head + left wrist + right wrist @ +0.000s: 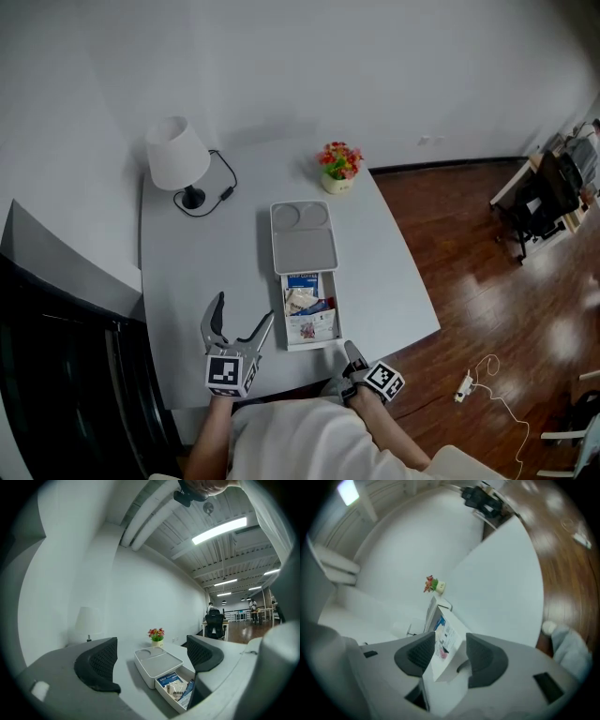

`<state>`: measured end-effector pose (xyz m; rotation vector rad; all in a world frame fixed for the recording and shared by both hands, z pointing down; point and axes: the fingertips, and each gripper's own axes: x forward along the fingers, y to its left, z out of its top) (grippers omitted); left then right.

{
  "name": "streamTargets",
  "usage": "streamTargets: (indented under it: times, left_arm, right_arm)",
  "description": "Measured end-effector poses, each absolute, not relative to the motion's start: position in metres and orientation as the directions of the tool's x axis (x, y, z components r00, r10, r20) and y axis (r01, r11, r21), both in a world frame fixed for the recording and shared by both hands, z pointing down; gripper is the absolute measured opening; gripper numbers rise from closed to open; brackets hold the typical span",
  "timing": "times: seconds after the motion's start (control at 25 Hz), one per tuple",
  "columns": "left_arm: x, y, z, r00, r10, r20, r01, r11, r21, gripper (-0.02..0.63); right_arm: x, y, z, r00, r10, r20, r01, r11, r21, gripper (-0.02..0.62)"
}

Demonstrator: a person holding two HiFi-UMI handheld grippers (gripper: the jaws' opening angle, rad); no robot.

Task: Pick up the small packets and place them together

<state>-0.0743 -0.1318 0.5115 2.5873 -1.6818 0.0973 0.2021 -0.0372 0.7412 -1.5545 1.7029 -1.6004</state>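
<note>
The left claw [246, 311] hangs released and empty above the table [187, 272], just left of the pulled-out drawer [313, 344]. The right claw [450, 643] is released too, jaws apart, with the drawer's near end showing between them and no pad pressing it. The small packets [307, 305] lie together inside that drawer, which juts from a white box [302, 246]; a flower pot [338, 169] and a lamp [176, 155] stand beyond.
</note>
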Motion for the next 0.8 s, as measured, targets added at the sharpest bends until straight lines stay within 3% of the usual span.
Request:
streamTargets:
  times: [0.24,0.28,0.32,0.4,0.56,0.68,0.8]
  left_arm:
    - [-0.078,-0.134,0.506,0.396,-0.915,0.072,-0.918,-0.397,0.011,0.448]
    - [-0.08,-0.133,0.505,0.392,-0.917,0.069,-0.92,-0.392,0.013,0.448]
    - [-0.081,-0.133,0.503,0.387,-0.92,0.066,-0.922,-0.387,0.013,0.448]
    - [-0.084,-0.132,0.499,0.376,-0.925,0.056,-0.926,-0.376,0.013,0.448]
    - [-0.088,-0.128,0.488,0.353,-0.935,0.026,-0.936,-0.353,0.012,0.448]
    - [-0.088,-0.125,0.486,0.347,-0.938,0.013,-0.938,-0.347,0.012,0.478]
    - [-0.087,-0.123,0.488,0.34,-0.94,0.012,-0.941,-0.339,0.013,0.517]
  right_arm:
    - [0.221,-0.088,0.649,-0.278,-0.923,0.266,-0.754,0.038,-0.655,0.221]
    - [0.219,-0.097,0.633,-0.278,-0.932,0.233,-0.79,0.084,-0.608,0.236]
    - [0.216,-0.106,0.616,-0.281,-0.939,0.2,-0.824,0.129,-0.551,0.315]
    - [0.206,-0.121,0.582,-0.294,-0.945,0.147,-0.881,0.208,-0.424,0.327]
    - [0.184,-0.137,0.524,-0.317,-0.947,0.059,-0.936,0.301,-0.183,0.446]
    - [0.168,-0.14,0.489,-0.326,-0.945,0.01,-0.945,0.326,-0.021,0.488]
    - [0.154,-0.14,0.466,-0.335,-0.942,-0.024,-0.941,0.333,0.065,0.488]
